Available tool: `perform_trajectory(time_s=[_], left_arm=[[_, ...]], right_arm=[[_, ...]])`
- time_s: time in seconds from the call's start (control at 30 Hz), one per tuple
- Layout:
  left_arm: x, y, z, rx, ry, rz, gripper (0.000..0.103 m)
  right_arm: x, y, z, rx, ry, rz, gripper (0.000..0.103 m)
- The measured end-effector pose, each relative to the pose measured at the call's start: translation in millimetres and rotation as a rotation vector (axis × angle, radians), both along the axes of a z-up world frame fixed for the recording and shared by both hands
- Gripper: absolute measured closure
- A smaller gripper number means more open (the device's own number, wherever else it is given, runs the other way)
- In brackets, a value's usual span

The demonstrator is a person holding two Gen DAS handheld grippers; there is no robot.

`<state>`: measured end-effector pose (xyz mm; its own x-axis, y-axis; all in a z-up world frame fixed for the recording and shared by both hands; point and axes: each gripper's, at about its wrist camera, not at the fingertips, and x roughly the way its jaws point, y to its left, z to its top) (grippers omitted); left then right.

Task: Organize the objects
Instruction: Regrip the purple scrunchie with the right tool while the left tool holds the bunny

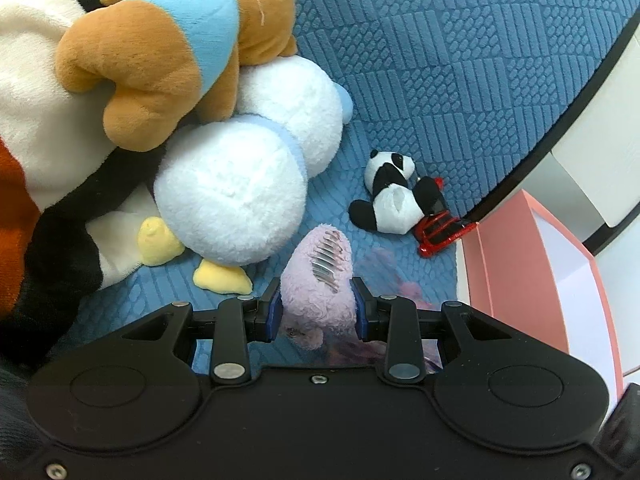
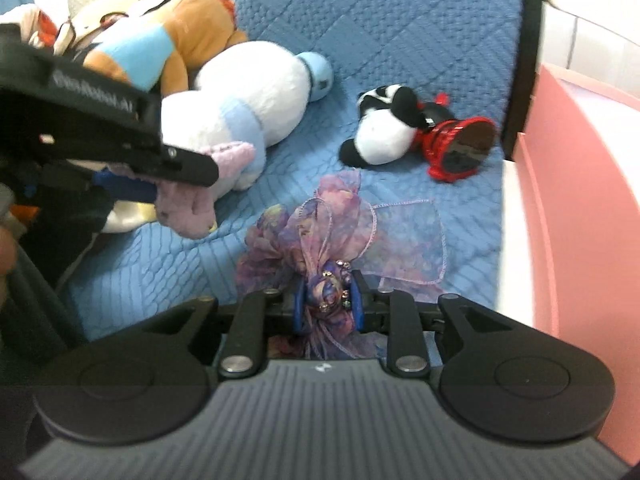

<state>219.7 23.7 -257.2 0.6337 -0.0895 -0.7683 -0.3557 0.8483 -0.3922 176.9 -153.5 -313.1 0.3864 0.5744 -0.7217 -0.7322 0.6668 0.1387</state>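
My left gripper (image 1: 318,304) is shut on a small pink plush toy (image 1: 320,276) and holds it above the blue quilted bed cover (image 1: 460,60); the toy also shows in the right wrist view (image 2: 192,200), held by the left gripper (image 2: 132,176). My right gripper (image 2: 329,306) is shut on a purple ribbon bow (image 2: 340,232) with beads at its knot. A small panda plush (image 1: 390,196) (image 2: 384,128) lies on the cover beside a red shiny hat (image 1: 442,228) (image 2: 460,148).
A pile of big plush toys lies at the left: a white duck (image 1: 240,184) (image 2: 248,92), a brown bear (image 1: 160,52), a black-and-white one (image 1: 40,160). A pink open box (image 1: 540,280) (image 2: 580,220) stands at the bed's right edge.
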Motion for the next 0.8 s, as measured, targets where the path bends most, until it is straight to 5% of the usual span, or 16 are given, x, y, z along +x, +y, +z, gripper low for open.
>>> perform_trajectory(time_s=[0.23,0.53,0.8], left_arm=[[0,-10,2,0.021,0.006,-0.041,0.071],[-5,-13,28,-0.063,-0.028,-0.041,0.071],[-7,-28,61,-0.045,-0.052,-0.047,0.071]], right_arm=[[0,-23,7,-0.006,0.077,-0.044,0.077],[12,-34,52,0.034,0.112,-0.026,0.076],[22,-49,94,0.095,0.135,-0.018,0.076]])
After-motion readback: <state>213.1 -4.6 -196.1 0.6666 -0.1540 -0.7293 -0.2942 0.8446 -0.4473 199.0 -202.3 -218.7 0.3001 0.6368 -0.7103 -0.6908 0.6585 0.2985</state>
